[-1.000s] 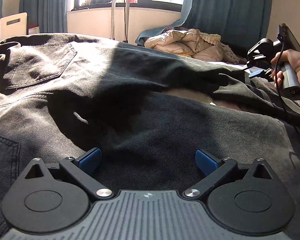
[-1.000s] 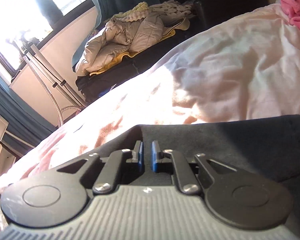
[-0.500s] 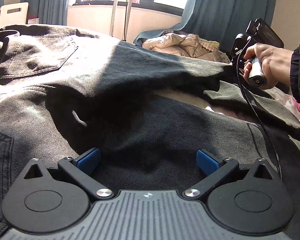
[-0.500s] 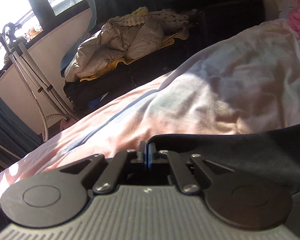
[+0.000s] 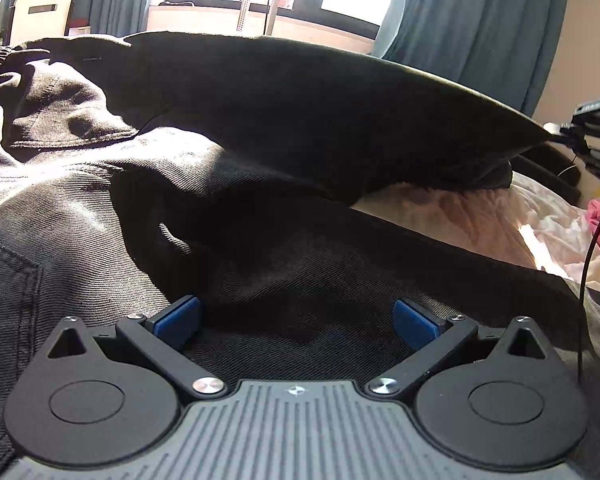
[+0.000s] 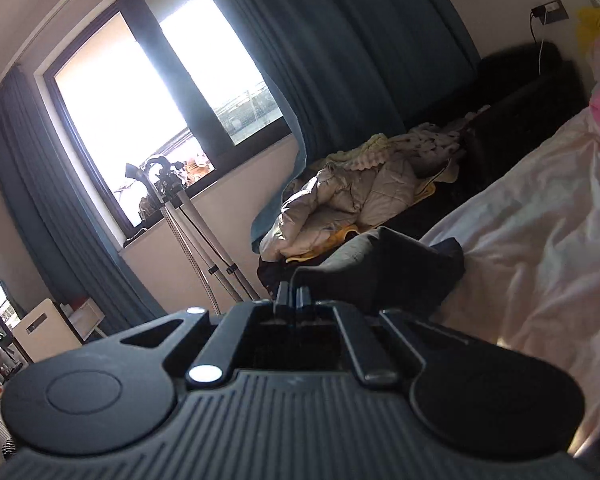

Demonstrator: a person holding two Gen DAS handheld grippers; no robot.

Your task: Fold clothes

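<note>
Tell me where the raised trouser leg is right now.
In the left wrist view the raised trouser leg spans the upper middle, lifted above the jeans, its far end pinched by the right tongs at right.

A home bedroom: a bed with a rumpled pale pink sheet [image 6: 540,248], beyond it a dark-framed window [image 6: 156,92] hung with long teal curtains [image 6: 360,60], and beneath those a heaped beige quilted blanket [image 6: 356,196].
</note>
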